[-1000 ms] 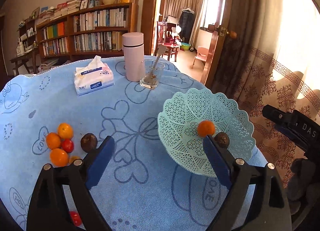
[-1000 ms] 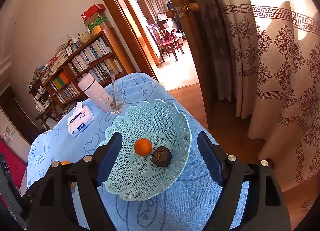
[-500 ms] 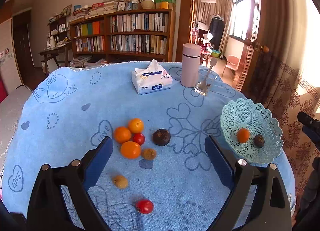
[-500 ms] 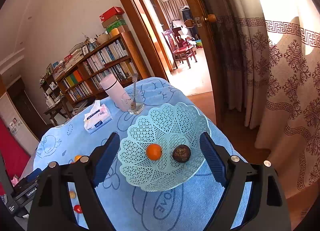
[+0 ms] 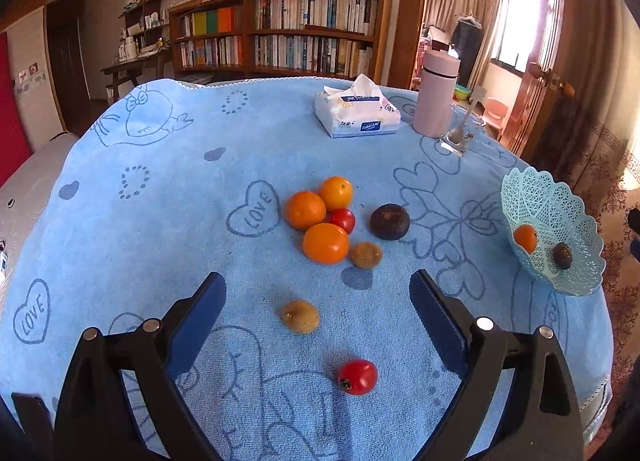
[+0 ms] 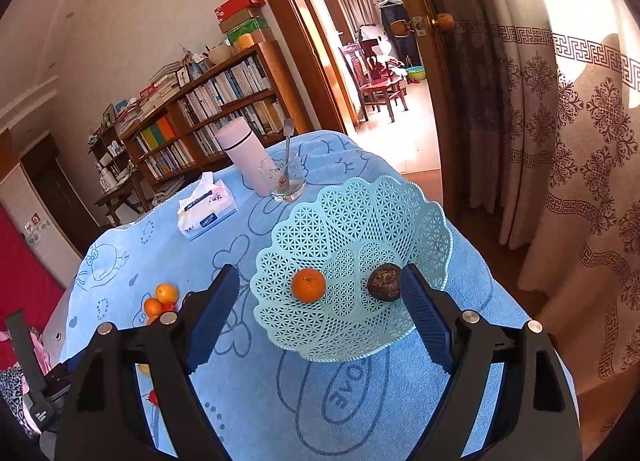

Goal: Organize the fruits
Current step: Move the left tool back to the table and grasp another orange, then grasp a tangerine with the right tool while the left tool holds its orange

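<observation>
Low in the left view, the left claw (image 5: 316, 311) gapes empty over a brown fruit (image 5: 300, 316), probably a longan; picking it looks next. Beyond, oranges (image 5: 316, 217) cluster mid-frame. The right claw (image 6: 320, 311), also spread, hovers at the basket (image 6: 420, 221) holding one orange (image 6: 308, 285).

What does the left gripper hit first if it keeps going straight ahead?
Likely the brown fruit lying alone between the open fingers of the left gripper; past it sits the orange cluster. Depth is unclear.
</observation>
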Demonstrator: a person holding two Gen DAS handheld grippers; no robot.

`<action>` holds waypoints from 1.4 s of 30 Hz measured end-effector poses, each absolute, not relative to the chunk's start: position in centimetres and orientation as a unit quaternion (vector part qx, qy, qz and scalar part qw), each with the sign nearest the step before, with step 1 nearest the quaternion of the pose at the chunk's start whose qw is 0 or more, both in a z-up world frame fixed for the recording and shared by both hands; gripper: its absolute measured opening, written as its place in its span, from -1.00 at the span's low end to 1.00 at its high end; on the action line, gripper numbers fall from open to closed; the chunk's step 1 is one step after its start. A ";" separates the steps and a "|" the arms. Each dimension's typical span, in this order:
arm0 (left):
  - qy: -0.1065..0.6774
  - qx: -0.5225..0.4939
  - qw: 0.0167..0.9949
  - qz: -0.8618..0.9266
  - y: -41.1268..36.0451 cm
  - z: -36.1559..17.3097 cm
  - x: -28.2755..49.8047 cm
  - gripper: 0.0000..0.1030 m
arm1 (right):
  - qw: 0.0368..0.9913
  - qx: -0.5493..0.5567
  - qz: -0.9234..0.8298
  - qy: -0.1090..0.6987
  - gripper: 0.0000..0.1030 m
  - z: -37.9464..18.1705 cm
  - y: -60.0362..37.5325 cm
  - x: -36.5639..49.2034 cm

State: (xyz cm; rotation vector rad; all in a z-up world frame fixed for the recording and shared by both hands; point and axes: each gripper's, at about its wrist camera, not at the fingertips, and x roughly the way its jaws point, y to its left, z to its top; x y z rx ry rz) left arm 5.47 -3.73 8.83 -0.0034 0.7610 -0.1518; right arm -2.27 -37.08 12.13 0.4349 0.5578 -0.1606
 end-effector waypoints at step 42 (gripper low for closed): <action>0.363 -0.062 0.928 -0.058 1.6 6.2 10.4 -0.17 | 0.913 0.160 0.015 0.374 0.63 6.2 -29.1 3.3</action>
